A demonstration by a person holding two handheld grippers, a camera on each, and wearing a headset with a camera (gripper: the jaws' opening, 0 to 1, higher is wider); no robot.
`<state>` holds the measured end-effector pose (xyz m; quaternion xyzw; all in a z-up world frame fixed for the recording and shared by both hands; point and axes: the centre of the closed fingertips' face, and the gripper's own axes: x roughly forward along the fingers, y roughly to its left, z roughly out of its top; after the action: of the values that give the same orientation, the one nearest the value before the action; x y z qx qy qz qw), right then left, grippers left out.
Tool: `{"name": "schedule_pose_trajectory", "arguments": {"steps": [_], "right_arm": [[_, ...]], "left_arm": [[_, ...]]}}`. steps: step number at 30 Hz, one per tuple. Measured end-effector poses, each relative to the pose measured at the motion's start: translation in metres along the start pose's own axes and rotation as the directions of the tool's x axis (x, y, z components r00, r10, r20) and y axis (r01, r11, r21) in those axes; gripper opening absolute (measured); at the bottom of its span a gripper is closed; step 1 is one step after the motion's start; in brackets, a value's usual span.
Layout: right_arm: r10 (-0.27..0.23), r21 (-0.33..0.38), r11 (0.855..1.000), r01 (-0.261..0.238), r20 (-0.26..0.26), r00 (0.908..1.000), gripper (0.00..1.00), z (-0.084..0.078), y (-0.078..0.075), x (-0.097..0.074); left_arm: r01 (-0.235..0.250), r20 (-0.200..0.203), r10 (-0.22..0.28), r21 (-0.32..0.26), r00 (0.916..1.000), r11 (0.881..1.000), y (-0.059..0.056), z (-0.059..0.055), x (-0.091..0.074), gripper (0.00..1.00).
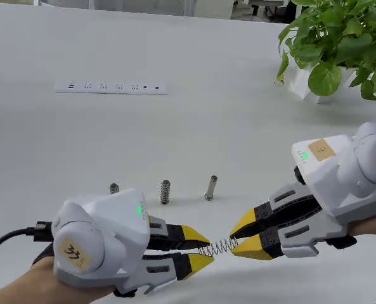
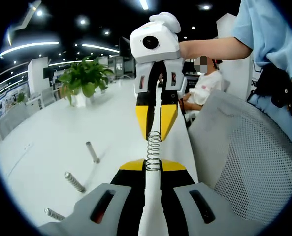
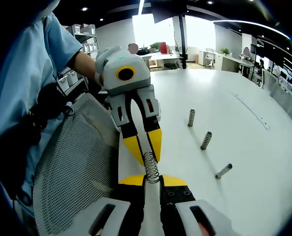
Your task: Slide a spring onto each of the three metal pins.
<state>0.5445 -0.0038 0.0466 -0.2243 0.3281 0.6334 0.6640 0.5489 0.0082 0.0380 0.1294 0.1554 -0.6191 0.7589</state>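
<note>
At the near edge, a spring (image 1: 218, 247) is pinched at each end by the left gripper (image 1: 207, 250) and the right gripper (image 1: 235, 244), both clamped nearly closed, and could be snapped away from the bare pin (image 1: 210, 187), rightmost in the row, if it is overstretched.

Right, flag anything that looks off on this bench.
The thin steel coil spring is pinched at both ends, strung between the left claw and right claw, so no end is free for a pin. The bare silver metal pin seems to lean; the two spring-covered pins stand straighter.
</note>
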Motion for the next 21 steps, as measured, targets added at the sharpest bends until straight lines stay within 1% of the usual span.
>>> {"name": "schedule_pose_trajectory", "arguments": {"steps": [4, 9, 14, 18, 21], "right_arm": [[-0.018, -0.012, 1.0, 0.017, -0.028, 0.9994, 0.07, 0.002, 0.0, -0.001], [-0.036, -0.03, 0.999, 0.034, -0.045, 0.9983, 0.07, 0.005, 0.0, -0.003], [-0.057, -0.066, 0.996, 0.053, -0.062, 0.9965, 0.07, 0.01, 0.0, -0.003], [-0.068, -0.093, 0.994, 0.061, -0.071, 0.9952, 0.07, 0.016, 0.001, -0.001], [-0.073, -0.123, 0.99, 0.063, -0.084, 0.9938, 0.07, 0.022, 0.0, 0.002]], "left_arm": [[-0.002, -0.006, 0.002, -0.006, 1.0, 1.0, 0.0, 0.0, 0.002, 0.06], [0.0, -0.015, 0.0, -0.011, 0.9999, 1.0, 0.0, 0.0, 0.004, 0.06], [-0.002, -0.03, 0.002, -0.017, 0.9996, 1.0, 0.002, -0.002, 0.007, 0.06], [-0.003, -0.033, 0.002, -0.031, 0.9995, 1.0, 0.002, -0.003, 0.007, 0.06], [-0.007, -0.033, 0.006, -0.052, 0.9994, 0.999, 0.004, -0.005, 0.007, 0.06]]}}
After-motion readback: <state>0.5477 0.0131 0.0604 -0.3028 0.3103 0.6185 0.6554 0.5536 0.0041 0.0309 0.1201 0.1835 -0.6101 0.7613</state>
